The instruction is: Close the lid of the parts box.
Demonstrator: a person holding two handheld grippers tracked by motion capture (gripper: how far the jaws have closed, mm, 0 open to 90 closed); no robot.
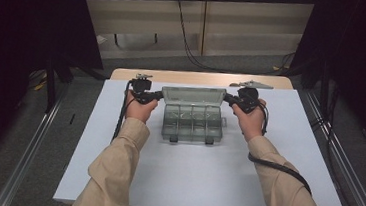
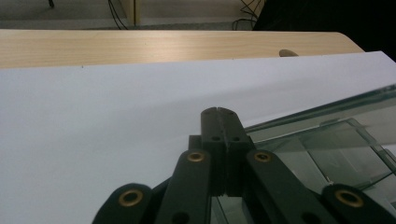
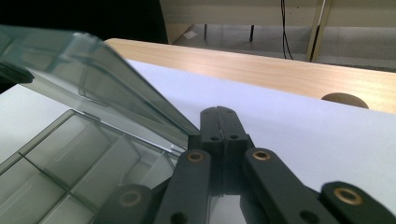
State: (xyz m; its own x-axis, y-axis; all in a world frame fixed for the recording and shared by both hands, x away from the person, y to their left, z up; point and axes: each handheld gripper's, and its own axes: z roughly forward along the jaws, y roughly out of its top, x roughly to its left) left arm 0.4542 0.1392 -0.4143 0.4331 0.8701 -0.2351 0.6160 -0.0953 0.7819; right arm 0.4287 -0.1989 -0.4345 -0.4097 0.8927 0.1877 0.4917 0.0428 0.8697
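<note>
Toward the far edge of the tabletop [image 1: 116, 157], on its white sheet, sits a clear plastic compartment box [image 1: 192, 121], roughly midway between the left and right edges, with its lid [image 1: 194, 95] raised at the back and its two dark latches [image 1: 173, 139] facing the near edge. At the box's far-left corner, the left gripper [image 1: 158, 95] is held in the person's left hand [image 1: 140, 107], its cable trailing down beside the beige sleeve; in the left gripper view its jaws are pressed together with nothing between them, the tips [image 2: 218, 112] lying just beside the edge of the clear lid [image 2: 327, 112], and whether they touch it cannot be told. Inside the box, thin dividers split the base into several compartments; their contents are too faint to make out. At the box's far-right corner, the right gripper [image 1: 228, 99] is held in the right hand [image 1: 251, 120], with its cable looping past the right sleeve toward the near-right corner. In the right gripper view its jaws are likewise closed on nothing, tips [image 3: 218, 111] just beside the tilted lid [image 3: 93, 79], above the open compartments [image 3: 70, 163]. Beyond the white sheet, a strip of bare wood [image 1: 203, 78] runs along the far edge.
</note>
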